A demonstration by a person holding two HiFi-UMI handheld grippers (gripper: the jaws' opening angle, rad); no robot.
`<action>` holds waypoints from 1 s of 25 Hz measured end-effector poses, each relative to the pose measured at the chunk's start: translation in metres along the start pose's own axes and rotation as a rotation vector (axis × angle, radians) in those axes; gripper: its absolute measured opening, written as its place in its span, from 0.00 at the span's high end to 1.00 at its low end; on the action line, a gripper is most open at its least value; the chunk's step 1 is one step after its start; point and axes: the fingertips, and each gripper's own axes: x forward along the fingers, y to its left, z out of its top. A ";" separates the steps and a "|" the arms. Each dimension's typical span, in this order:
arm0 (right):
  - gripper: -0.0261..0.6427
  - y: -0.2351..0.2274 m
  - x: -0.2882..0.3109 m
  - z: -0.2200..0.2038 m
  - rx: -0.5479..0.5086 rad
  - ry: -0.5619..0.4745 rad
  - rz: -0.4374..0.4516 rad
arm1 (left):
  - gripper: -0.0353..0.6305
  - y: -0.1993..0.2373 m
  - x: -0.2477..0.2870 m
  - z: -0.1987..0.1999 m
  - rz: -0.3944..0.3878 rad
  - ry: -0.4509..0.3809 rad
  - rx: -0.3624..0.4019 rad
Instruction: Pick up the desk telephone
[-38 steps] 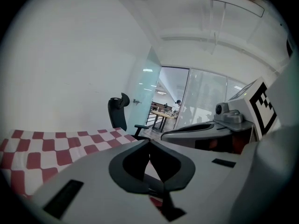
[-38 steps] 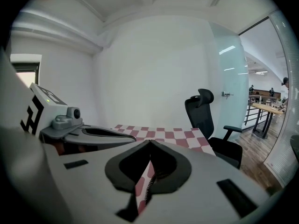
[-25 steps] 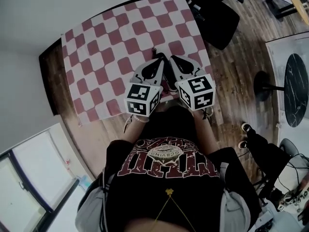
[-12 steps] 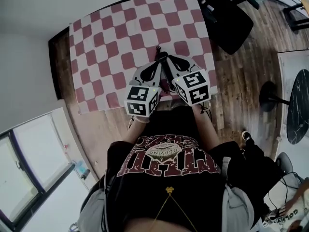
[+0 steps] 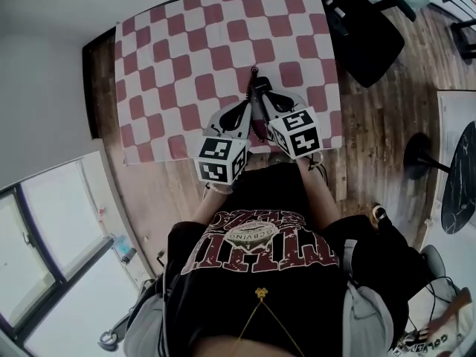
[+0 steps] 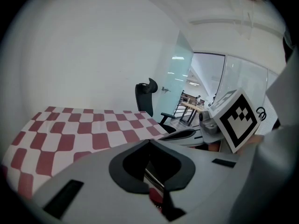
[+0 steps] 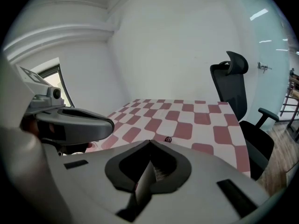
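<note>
No desk telephone shows in any view. A table under a red and white checked cloth (image 5: 193, 58) fills the upper head view. Over its near edge my left gripper (image 5: 249, 108) and right gripper (image 5: 262, 91) sit side by side, their tips converging. In the left gripper view my left gripper (image 6: 149, 141) has its jaws together with nothing between them, the cloth (image 6: 84, 129) beyond. In the right gripper view my right gripper (image 7: 150, 141) is shut and empty too. A small dark ring (image 7: 168, 139) lies on the cloth (image 7: 187, 118) just past its tip.
A black office chair (image 5: 368, 28) stands off the table's right side, also seen as the chair (image 7: 238, 87) in the right gripper view. A round dark table (image 5: 457, 169) is at far right on the wood floor. White walls lie beyond the table, and a window (image 5: 44, 244) at lower left.
Both grippers have sunk toward the table and tipped further down. They stay side by side and shut. The head view has shifted, so more of the cloth shows.
</note>
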 end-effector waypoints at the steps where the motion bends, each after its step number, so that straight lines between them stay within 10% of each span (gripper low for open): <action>1: 0.93 0.000 0.002 -0.004 0.001 0.012 0.000 | 0.95 0.001 0.000 -0.002 0.000 0.003 -0.002; 25: 0.93 -0.005 0.017 -0.054 0.016 0.148 -0.125 | 0.95 0.003 0.001 -0.018 -0.075 0.059 -0.007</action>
